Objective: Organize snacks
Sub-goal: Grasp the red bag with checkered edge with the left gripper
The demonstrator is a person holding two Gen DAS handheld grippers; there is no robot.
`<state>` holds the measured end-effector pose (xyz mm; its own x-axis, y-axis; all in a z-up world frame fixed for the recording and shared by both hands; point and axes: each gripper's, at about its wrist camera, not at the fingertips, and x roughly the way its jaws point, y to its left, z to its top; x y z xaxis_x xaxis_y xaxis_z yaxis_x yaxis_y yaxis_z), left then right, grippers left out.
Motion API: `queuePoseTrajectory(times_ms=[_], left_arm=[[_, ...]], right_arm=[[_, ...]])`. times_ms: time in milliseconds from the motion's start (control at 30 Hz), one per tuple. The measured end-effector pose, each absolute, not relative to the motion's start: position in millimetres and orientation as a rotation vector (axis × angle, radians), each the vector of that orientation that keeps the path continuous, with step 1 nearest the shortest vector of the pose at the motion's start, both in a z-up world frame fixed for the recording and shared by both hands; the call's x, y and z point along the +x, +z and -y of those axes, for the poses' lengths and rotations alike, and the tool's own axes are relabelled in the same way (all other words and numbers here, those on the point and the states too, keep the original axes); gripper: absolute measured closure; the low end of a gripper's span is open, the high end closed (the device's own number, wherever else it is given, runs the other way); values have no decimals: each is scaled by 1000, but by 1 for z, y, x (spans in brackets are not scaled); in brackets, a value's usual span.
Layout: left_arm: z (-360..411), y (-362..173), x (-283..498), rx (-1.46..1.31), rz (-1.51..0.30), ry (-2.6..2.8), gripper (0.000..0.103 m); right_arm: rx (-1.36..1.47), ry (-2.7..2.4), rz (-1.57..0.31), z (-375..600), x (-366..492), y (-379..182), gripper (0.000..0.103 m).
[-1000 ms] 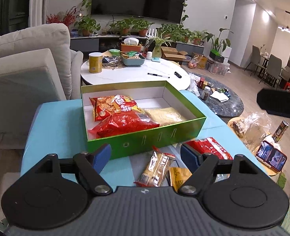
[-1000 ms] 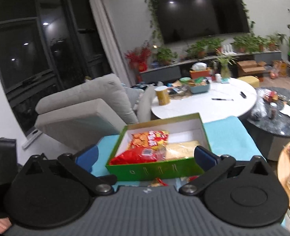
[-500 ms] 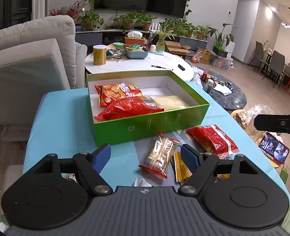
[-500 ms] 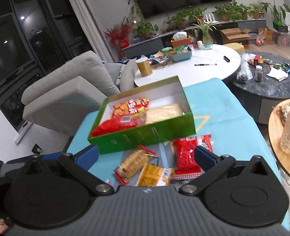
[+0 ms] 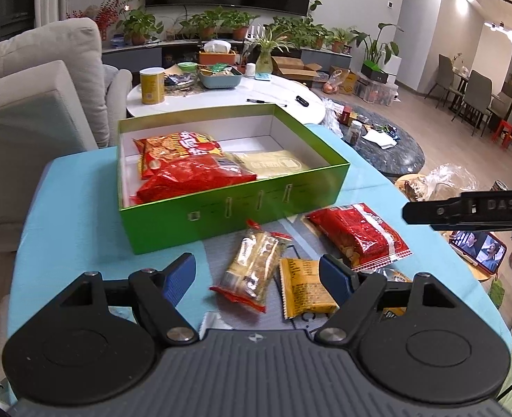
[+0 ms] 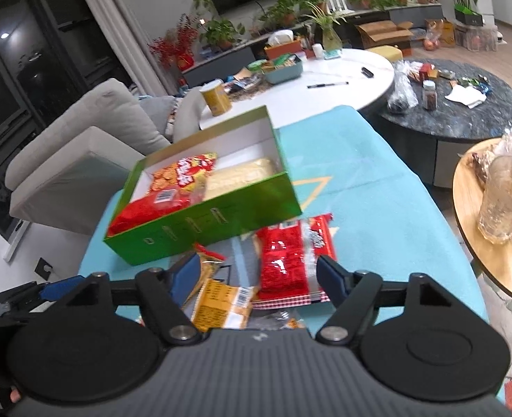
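A green box [image 5: 242, 208] [image 6: 214, 222] stands on the blue-covered table and holds two red snack bags [image 5: 193, 177] and a pale yellow pack [image 5: 273, 165]. In front of it lie a clear biscuit pack [image 5: 252, 267], a yellow pack [image 5: 304, 288] [image 6: 221, 305] and a red bag [image 5: 356, 234] [image 6: 290, 257]. My left gripper [image 5: 257, 274] is open above the biscuit and yellow packs. My right gripper [image 6: 259, 278] is open above the red bag and yellow pack. Both are empty.
A white round table [image 5: 221, 97] with a yellow can [image 5: 151, 85] stands behind the box. A dark round table [image 6: 464, 111] is at the right, a wooden side table [image 6: 492, 243] with a glass mug nearer. A grey sofa [image 5: 30, 111] is at the left.
Both grippers have tilted down and drawn back, so the loose packs in front of the box have come into view between the fingers. Both stay open.
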<state>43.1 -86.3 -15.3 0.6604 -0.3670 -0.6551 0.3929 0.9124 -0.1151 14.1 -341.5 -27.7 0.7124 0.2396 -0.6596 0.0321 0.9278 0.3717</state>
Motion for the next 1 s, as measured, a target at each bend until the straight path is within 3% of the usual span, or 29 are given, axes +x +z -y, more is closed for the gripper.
queuePoseTrajectory(times_ms=[1000], left_arm=[[209, -53, 88, 166, -828, -627, 28]], right_arm=[[523, 114, -876, 390, 69, -76, 24]])
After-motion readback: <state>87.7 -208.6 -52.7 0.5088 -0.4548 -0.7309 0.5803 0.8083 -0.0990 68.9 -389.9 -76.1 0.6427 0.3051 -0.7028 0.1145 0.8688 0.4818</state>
